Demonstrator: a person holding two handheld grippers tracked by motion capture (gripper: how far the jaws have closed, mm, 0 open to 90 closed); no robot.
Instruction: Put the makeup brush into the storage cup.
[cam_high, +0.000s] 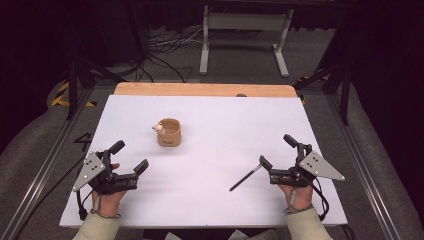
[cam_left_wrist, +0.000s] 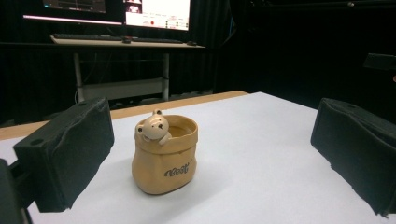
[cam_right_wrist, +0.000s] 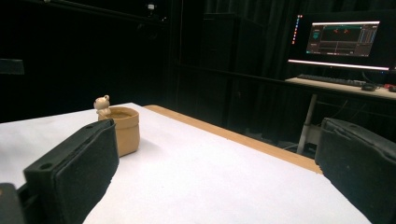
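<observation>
Near the front edge of the flat white table (cam_high: 210, 200), a person's two hands each hold a black two-jaw gripper. The left gripper (cam_high: 131, 156) sits at the near left, with its jaws spread wide and nothing between them. The right gripper (cam_high: 278, 150) sits at the near right, and its jaws are spread wide too, with nothing held. Just beside the right gripper, on its left side, lies a thin black pen (cam_high: 244, 179) flat on the table. Its far tip is very close to the nearer jaw, but I cannot tell if they touch. A bit farther out, left of the middle of the table, stands a small tan clay pot shaped like a sack (cam_high: 169, 132), with a tiny bear head peeking over its rim. The pot stands upright, apart from both grippers. In the left gripper view the pot (cam_left_wrist: 164, 154) shows straight ahead between the two jaws. In the right gripper view it (cam_right_wrist: 123, 129) stands off to the left, partly behind the left jaw. At the far side, a light wooden strip (cam_high: 205, 89) runs along the table edge.
</observation>
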